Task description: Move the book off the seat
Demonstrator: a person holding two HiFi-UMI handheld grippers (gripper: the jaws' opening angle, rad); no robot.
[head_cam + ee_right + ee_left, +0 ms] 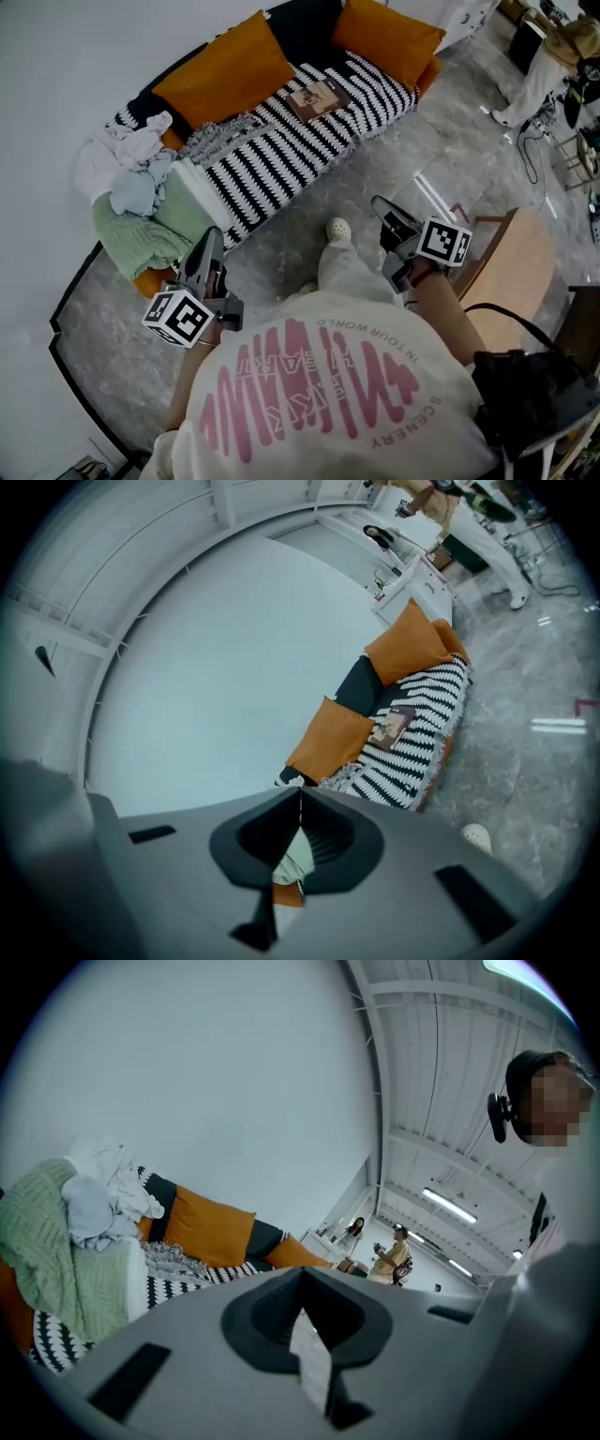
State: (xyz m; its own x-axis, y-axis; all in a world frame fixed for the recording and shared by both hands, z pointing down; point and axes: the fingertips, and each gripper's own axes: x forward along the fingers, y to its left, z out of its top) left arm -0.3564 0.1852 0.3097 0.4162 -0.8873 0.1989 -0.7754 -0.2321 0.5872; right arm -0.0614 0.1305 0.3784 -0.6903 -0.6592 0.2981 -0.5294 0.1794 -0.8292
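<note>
Now, book: flat on the striped seat, well ahead of both sets of jaws, untouched.
Left gripper: jaws pressed together, empty, carried low; nothing within reach to grasp.
Right gripper: jaws closed on nothing, aimed toward the book, likely for the approach.

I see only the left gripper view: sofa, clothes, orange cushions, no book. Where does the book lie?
Observer: The book lies flat on the striped seat cover, in front of the gap between the orange cushions.
Operator: Is the right gripper near it?
Observer: No, the right gripper hangs over the floor, jaws together, empty.
Operator: Is there a surface near for the book?
Observer: A wooden table stands beside the right gripper.
</note>
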